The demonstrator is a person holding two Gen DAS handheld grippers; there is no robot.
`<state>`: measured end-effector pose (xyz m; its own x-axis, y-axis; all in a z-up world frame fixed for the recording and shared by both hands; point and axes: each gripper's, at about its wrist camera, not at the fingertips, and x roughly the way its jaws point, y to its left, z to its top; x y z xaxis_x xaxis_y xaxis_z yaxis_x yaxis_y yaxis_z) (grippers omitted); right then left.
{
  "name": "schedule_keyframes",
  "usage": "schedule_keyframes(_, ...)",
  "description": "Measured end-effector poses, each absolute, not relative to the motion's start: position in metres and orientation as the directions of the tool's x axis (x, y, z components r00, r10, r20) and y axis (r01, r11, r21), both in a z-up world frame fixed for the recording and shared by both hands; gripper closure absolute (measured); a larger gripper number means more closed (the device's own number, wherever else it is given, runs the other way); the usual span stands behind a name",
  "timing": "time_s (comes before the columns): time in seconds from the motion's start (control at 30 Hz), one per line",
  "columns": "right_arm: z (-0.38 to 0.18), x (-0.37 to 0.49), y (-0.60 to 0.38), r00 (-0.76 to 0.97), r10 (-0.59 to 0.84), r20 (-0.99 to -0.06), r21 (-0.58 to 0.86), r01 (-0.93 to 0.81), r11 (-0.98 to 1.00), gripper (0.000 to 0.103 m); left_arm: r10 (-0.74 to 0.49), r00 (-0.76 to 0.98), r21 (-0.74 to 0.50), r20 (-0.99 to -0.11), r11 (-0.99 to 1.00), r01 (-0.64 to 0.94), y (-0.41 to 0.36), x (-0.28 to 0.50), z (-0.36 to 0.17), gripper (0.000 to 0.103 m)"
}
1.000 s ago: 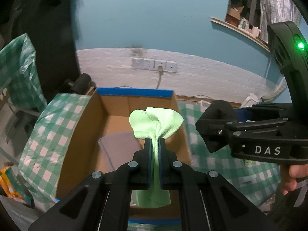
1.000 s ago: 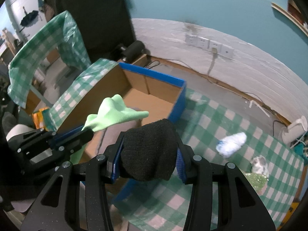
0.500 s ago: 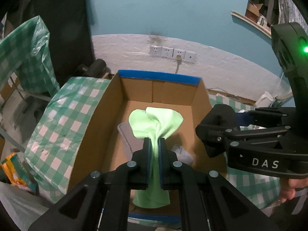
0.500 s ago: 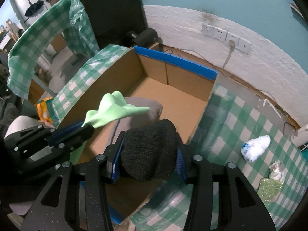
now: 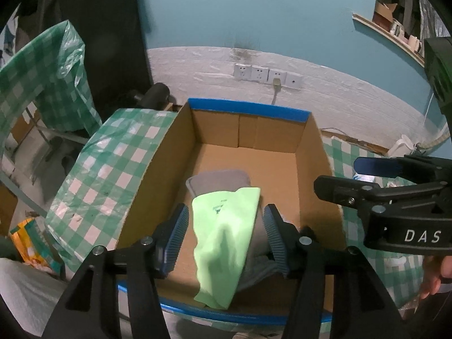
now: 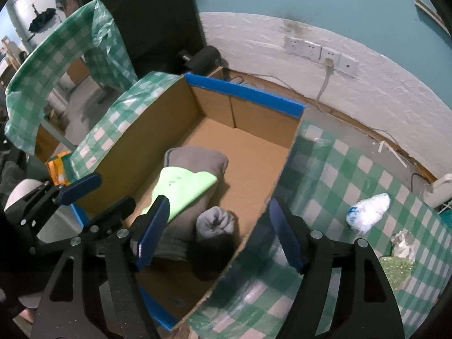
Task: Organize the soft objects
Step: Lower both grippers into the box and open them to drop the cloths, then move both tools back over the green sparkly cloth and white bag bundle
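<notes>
Two claws of mine hang over the cardboard box (image 5: 310,169), both with jaws apart and nothing pressed between them; both have just been opening. My left claw (image 5: 226,234) frames the green cloth (image 5: 226,226), which lies loose in the gap with neither pad touching it, draped from about 12 o'clock of the claw down to 6 o'clock over the box's near blue-taped rim. Under the cloth, toward 12 o'clock, sits a grey folded cloth (image 5: 217,180) on the box floor.

From my right claw (image 6: 217,234), the black knit item (image 6: 214,257) lies on the box floor between the pads and a little below them, free of both. A grey sock bundle (image 6: 216,221) touches it at 12 o'clock. At 3 o'clock, on the green-checked worktop (image 6: 339,169), lies a white crumpled bag (image 6: 367,212), well apart from the box.
</notes>
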<state>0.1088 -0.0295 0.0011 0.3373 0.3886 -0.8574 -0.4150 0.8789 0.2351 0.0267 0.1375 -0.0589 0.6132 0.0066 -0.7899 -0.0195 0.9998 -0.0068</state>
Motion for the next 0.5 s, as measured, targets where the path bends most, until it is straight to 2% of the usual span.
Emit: schedule_keyframes(0.5, 0.011, 0.098, -0.104, 0.419, 0.322, -0.849, 0.202, -0.305, 0.931, 0.026, -0.043, 0.659, 0.022, -0.751, 0.996, 0.089, 0.085, 0.025, -0.040, 0.034)
